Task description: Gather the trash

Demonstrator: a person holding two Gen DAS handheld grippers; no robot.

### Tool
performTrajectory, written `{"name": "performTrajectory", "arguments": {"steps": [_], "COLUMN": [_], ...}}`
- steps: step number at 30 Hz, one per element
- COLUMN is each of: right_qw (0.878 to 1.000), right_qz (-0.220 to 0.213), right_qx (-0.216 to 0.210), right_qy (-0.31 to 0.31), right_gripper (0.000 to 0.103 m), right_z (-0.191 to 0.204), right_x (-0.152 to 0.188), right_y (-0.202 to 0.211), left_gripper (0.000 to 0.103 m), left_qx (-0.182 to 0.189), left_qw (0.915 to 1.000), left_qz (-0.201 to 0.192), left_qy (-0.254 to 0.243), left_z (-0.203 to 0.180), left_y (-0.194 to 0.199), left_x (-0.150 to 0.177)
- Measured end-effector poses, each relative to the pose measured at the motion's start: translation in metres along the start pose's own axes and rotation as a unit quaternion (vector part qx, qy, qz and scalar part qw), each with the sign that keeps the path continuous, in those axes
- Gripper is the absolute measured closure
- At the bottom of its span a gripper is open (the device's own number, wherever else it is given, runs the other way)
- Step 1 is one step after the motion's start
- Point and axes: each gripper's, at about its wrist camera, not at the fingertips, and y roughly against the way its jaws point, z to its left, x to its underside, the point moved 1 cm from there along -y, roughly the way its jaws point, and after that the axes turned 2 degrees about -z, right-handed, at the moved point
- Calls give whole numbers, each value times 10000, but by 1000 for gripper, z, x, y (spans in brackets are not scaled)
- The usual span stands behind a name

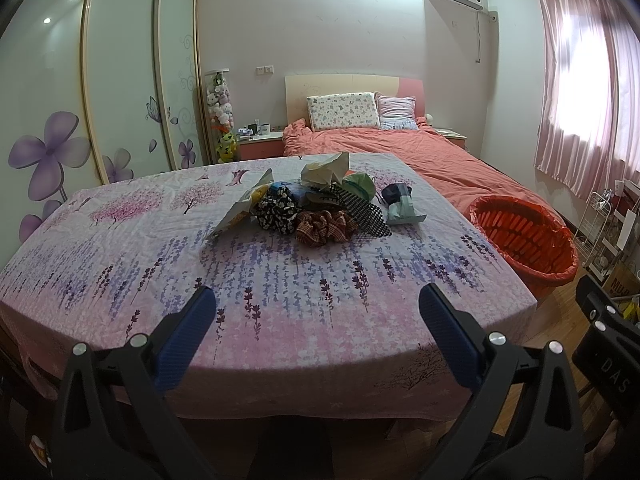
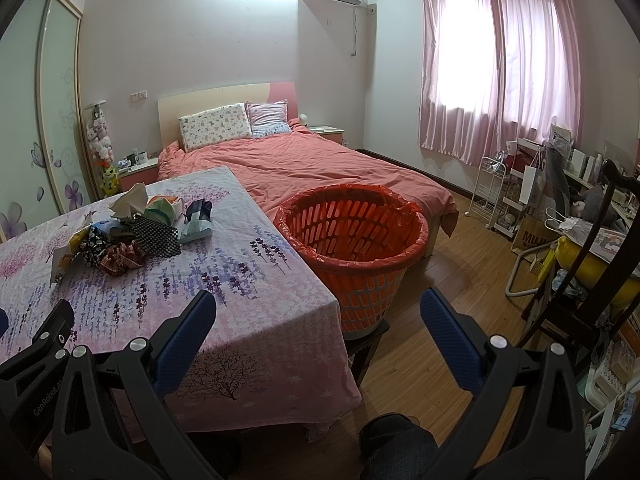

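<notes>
A pile of trash and small items [image 1: 316,204] lies mid-table on the floral cloth [image 1: 280,280]: crumpled paper [image 1: 326,168], a snack wrapper [image 1: 240,208], a plaid scrunchie [image 1: 325,227], a checkered cloth [image 1: 362,210] and a tissue pack [image 1: 404,210]. The pile also shows in the right wrist view [image 2: 136,232]. An orange basket with a red liner [image 2: 352,236] stands right of the table on a stool; it also shows in the left wrist view [image 1: 524,236]. My left gripper [image 1: 316,320] is open and empty over the table's near edge. My right gripper [image 2: 318,320] is open and empty, near the table's right corner, in front of the basket.
A bed with a salmon cover [image 2: 304,168] lies behind the table. A wardrobe with flower doors [image 1: 120,80] is at the left. A dark wooden chair [image 2: 592,264], a white rack [image 2: 492,192] and cluttered bags stand at the right on the wooden floor [image 2: 440,280].
</notes>
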Motion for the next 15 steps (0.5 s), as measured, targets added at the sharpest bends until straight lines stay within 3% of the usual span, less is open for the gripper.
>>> {"name": "performTrajectory", "arguments": {"steps": [15], "right_qw": [10000], "right_qz": [6], "right_qx": [-1], "right_qy": [2], "right_gripper": [2], "right_z": [0], "right_x": [-1], "right_y": [-1], "left_gripper": [4], "left_qx": [4], "left_qw": [10000], "left_qz": [9], "left_qy": [3], "left_z": [0], "left_y": [1], "left_x": [0]}}
